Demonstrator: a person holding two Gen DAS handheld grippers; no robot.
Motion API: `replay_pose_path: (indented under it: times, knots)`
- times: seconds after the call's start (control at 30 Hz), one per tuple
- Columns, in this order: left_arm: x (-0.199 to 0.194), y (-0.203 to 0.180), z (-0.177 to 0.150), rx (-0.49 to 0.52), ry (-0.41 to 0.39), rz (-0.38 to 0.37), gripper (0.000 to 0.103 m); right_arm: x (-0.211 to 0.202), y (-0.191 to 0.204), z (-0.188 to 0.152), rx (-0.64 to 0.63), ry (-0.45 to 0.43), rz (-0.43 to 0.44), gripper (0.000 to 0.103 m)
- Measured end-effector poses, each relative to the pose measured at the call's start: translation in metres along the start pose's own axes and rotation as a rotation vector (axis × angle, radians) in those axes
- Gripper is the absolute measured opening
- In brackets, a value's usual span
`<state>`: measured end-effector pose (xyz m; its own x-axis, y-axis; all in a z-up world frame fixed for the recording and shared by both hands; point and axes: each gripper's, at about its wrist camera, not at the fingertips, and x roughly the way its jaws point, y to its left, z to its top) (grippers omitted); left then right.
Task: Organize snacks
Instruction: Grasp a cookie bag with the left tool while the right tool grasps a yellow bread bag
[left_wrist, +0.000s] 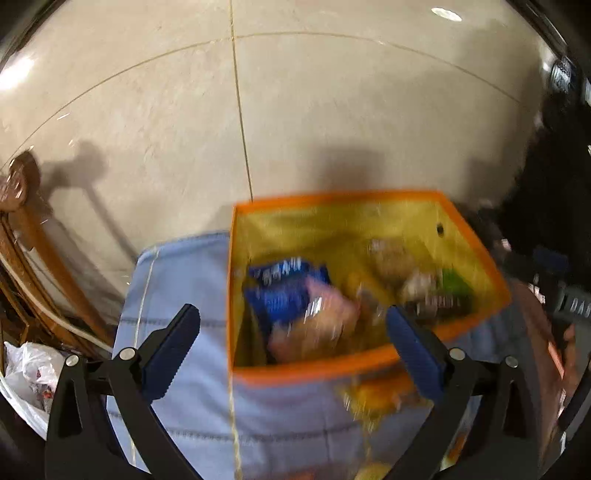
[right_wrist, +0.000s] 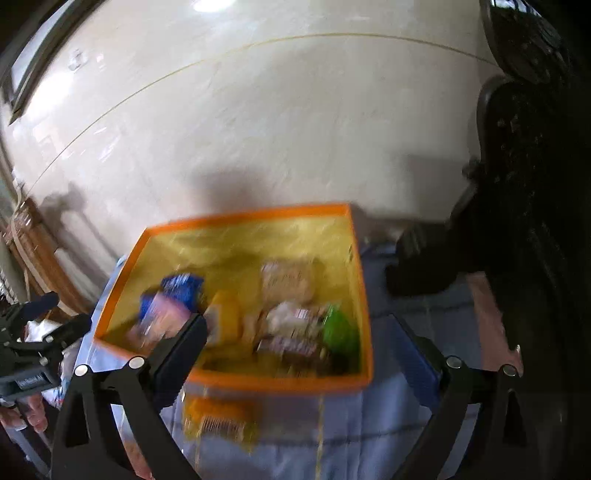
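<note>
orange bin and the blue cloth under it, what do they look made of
Orange bin: probably fabric or thin board, matte yellow lining, flat straight walls; blur leaves it open. Blue cloth: soft quilted textile, judging by its stitched lines and matte surface.

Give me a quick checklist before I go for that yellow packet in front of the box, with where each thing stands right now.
1. Left gripper open and holding nothing: ok.
2. Right gripper open and holding nothing: ok.
3. Yellow packet lies on the blue cloth, outside the orange box, near its front wall: ok.
4. Room in the box for another snack: ok, yellow lining still shows behind the blue packet and the green packet.
5. Sharp view for aiming: not ok, both cameras are blurred.
6. What kind of snack the yellow packet is: cannot tell.
</note>
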<state>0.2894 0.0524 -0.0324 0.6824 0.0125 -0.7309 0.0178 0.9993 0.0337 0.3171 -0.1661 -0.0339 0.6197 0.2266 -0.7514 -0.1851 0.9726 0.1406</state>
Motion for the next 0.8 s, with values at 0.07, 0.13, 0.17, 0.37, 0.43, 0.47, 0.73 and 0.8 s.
replay_pose_path:
  times: [0.07,0.13,0.17,0.37,0.43,0.47,0.73,0.8]
  knots:
    - [-0.012,-0.003,-0.039,0.071,-0.004,0.002,0.099,-0.005,0.014,-0.025,-0.06,0.022,0.035,0.099]
    - [-0.02,-0.003,-0.074,0.132,0.003,0.01,0.099,-0.003,0.031,-0.05,-0.143,0.057,0.059,0.099]
    - [-0.022,-0.001,-0.091,0.155,0.017,-0.003,0.099,0.002,0.043,-0.067,-0.207,0.076,0.072,0.099]
    - [-0.005,0.007,-0.174,0.368,0.115,-0.011,0.099,0.049,0.081,-0.115,-0.408,0.152,0.079,0.099]
    - [0.002,0.006,-0.189,0.443,0.129,-0.055,0.099,0.062,0.084,-0.119,-0.416,0.154,0.083,0.099]
    - [0.004,0.006,-0.194,0.471,0.126,-0.08,0.099,0.067,0.086,-0.12,-0.42,0.152,0.093,0.099]
    - [0.037,0.02,-0.192,0.484,0.153,-0.343,0.099,0.102,0.099,-0.128,-0.468,0.185,0.069,0.099]
    - [0.045,0.023,-0.194,0.462,0.154,-0.375,0.099,0.107,0.102,-0.129,-0.463,0.202,0.069,0.099]
